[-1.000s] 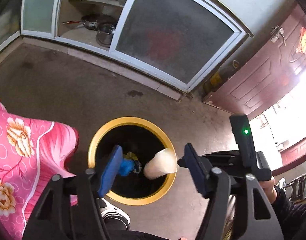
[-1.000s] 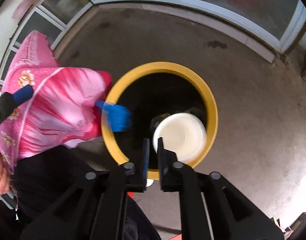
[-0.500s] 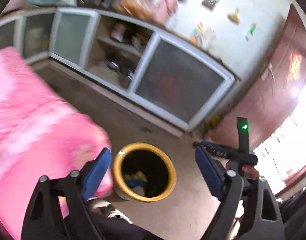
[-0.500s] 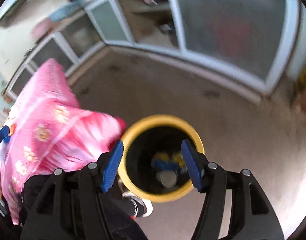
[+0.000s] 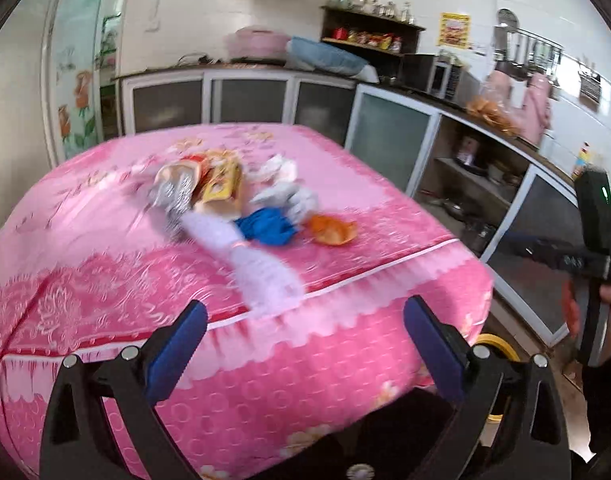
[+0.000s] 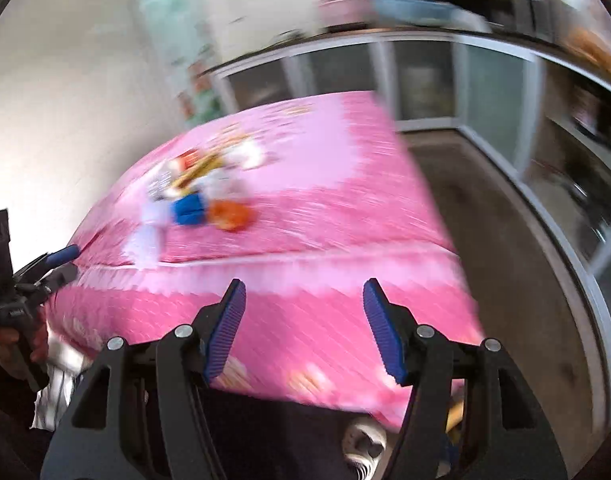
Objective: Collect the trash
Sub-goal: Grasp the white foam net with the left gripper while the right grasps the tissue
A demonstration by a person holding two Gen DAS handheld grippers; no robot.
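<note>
A heap of trash lies on the pink flowered tablecloth (image 5: 105, 280): snack wrappers (image 5: 209, 184), crumpled white tissues (image 5: 285, 184), a blue wad (image 5: 267, 226), an orange peel (image 5: 331, 230) and a clear white wrapper (image 5: 257, 264) that reaches toward the near edge. My left gripper (image 5: 305, 344) hovers before the table's edge, short of the heap, with its jaws opening and nothing between them. My right gripper (image 6: 303, 320) is open and empty over the cloth's front drop. The blue wad (image 6: 189, 210) and orange peel (image 6: 229, 214) lie beyond it. A sliver of the yellow bin (image 5: 501, 346) shows low at the right.
Frosted-door cabinets (image 5: 389, 140) run along the back and right under a cluttered counter, and one open shelf (image 5: 469, 184) holds pots. Bare concrete floor (image 6: 505, 240) lies right of the table. A person's shoe (image 6: 361, 444) is on the floor below the right gripper.
Both grippers have swung up and away from the yellow bin to face the pink table. The pale cup is now out of view, last seen inside the bin. Both pairs of jaws stand wider.
</note>
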